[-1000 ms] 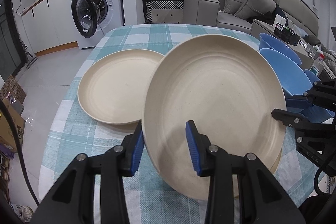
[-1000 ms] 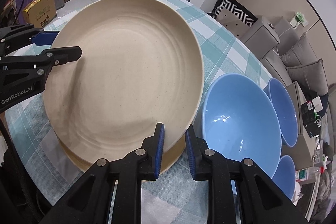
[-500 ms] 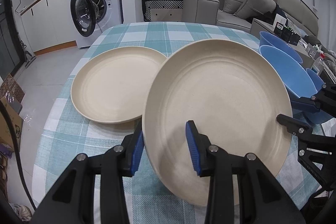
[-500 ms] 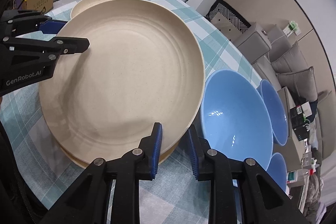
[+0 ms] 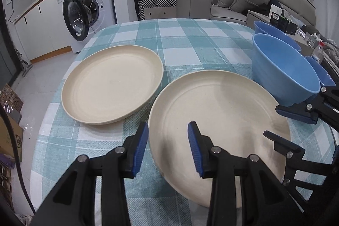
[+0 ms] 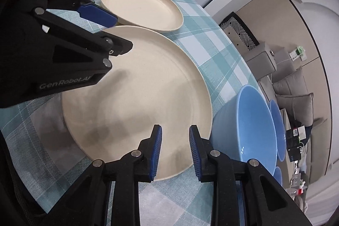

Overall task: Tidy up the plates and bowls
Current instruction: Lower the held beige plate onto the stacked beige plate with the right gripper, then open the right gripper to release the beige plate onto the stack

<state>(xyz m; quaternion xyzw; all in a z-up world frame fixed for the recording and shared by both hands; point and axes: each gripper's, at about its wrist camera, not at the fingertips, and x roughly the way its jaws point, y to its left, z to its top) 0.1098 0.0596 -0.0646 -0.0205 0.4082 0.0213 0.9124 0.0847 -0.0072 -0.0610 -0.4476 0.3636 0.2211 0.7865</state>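
Two cream plates are lying flat on the checked tablecloth [image 5: 186, 50]: the near plate [image 5: 218, 120] just beside the far plate [image 5: 112, 84], rims close, contact unclear. Near plate's front edge is being hidden behind both grippers. Left gripper [image 5: 167, 147] is straddling its rim, pads apart, not pressing. Right gripper [image 6: 174, 154] is opening its jaws over the opposite rim, pads clear of it. Blue bowls [image 6: 247, 128] are sitting upright beside the near plate, the back ones partly cut off.
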